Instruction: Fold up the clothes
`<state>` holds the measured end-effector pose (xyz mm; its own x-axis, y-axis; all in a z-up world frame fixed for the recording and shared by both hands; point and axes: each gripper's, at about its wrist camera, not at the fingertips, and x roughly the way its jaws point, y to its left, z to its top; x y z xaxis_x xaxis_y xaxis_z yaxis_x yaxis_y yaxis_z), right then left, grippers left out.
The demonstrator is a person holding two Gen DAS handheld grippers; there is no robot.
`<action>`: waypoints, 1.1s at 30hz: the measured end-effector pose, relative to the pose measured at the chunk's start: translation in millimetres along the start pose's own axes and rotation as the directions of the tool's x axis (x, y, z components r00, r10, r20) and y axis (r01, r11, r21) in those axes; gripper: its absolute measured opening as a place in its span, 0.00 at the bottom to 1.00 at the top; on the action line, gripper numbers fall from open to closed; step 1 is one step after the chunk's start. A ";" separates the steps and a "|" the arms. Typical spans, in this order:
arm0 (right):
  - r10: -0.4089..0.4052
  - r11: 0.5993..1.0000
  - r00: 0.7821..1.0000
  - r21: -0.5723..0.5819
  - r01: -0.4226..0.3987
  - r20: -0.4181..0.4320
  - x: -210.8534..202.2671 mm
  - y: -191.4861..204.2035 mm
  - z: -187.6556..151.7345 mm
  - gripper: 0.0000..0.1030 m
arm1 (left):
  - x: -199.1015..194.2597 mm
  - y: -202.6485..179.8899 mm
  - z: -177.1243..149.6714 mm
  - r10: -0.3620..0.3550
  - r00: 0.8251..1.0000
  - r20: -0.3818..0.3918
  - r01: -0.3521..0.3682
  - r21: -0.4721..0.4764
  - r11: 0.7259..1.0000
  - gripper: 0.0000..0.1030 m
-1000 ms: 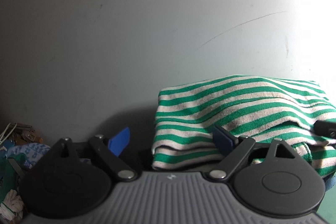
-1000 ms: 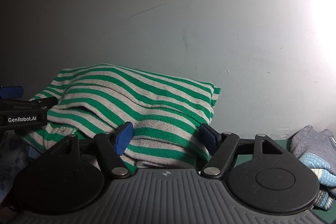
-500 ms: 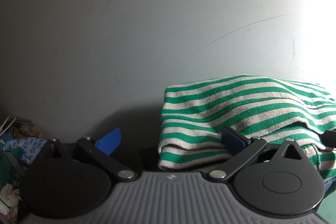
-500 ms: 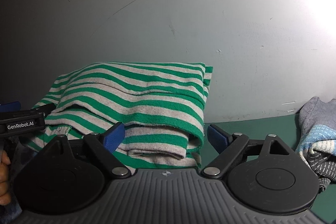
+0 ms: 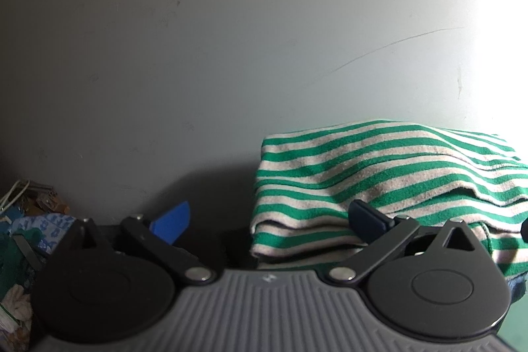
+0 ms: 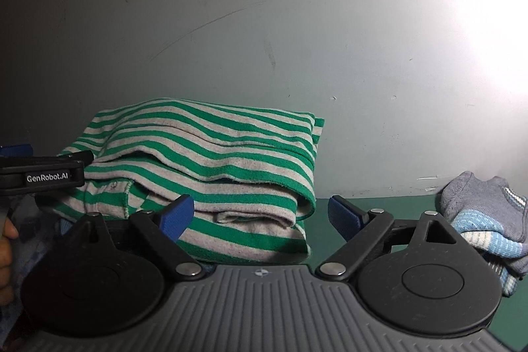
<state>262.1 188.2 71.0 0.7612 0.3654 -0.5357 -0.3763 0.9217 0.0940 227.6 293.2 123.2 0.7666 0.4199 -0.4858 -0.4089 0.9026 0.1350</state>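
Shifted left off striped garment (image 5: 379, 174); L gripper (image 5: 269, 221) and R gripper (image 6: 260, 213) jaws just opened wide, released. Folded, centre frame; grey sock (image 6: 481, 207) lower right.

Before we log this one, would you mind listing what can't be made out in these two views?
- Striped shirt, left wrist view: its right end is cut off by the edge.
- Same shirt, right wrist view: left end hidden behind the left gripper.
- Clothes pile, left wrist view: dark, cropped.
- Grey and blue clothes, right wrist view: partly behind the right gripper.
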 end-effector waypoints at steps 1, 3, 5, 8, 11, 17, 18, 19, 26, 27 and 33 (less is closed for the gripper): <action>-0.013 1.000 1.000 0.005 0.013 0.002 -1.4 1.0 0.3 0.92 | -3.5 -1.0 -0.1 -0.001 1.000 -0.001 0.001 -0.001 1.000 0.99; -0.049 0.999 0.999 0.004 0.049 0.003 -3.6 4.3 0.8 0.92 | -12.1 -2.4 -0.2 -0.008 1.000 0.000 0.008 -0.014 1.000 0.99; -0.067 0.998 0.998 -0.004 0.067 -0.012 -3.6 7.9 1.1 0.92 | -23.5 -3.0 -1.6 -0.023 1.000 0.012 0.024 -0.033 0.999 0.99; -0.074 0.997 0.997 -0.012 0.073 -0.037 -3.5 12.0 0.7 0.92 | 8.6 52.1 -7.5 -0.037 0.999 0.027 0.038 -0.045 0.998 0.99; -0.045 0.999 0.997 0.013 0.045 -0.056 -6.0 11.5 -2.8 0.92 | 3.4 61.4 -13.0 -0.024 0.999 0.029 0.025 -0.039 0.999 0.99; -0.051 0.998 0.996 0.022 0.053 -0.076 -18.9 14.0 -13.3 0.92 | -1.8 64.8 -44.3 -0.048 0.998 0.027 0.050 -0.055 0.997 0.99; -0.059 0.998 0.995 0.014 0.060 -0.081 -21.7 15.4 -15.9 0.92 | -8.8 64.1 -50.5 -0.050 0.998 0.029 0.052 -0.054 0.997 0.99; -0.066 0.998 0.994 0.007 0.066 -0.084 -24.5 16.7 -18.3 0.92 | -15.0 63.0 -56.8 -0.048 0.998 0.028 0.049 -0.049 0.998 0.99; -0.080 0.996 0.993 0.030 0.082 -0.082 -54.3 13.9 -39.7 0.92 | -57.8 57.9 -91.9 -0.031 0.999 -0.018 0.031 -0.044 0.999 0.99; -0.075 0.996 0.993 0.041 0.079 -0.086 -58.9 12.2 -43.0 0.92 | -65.0 59.5 -96.9 -0.029 0.999 -0.028 0.028 -0.046 0.999 0.99; -0.081 0.995 0.990 0.048 0.088 -0.116 -90.1 6.1 -68.8 0.92 | -91.7 62.4 -134.0 0.000 0.995 -0.095 -0.006 -0.058 0.998 0.99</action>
<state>154.9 152.0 62.0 0.7232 0.2716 -0.6350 -0.2823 0.9553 0.0871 65.5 298.3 60.5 0.7160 0.4091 -0.5656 -0.4412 0.8931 0.0875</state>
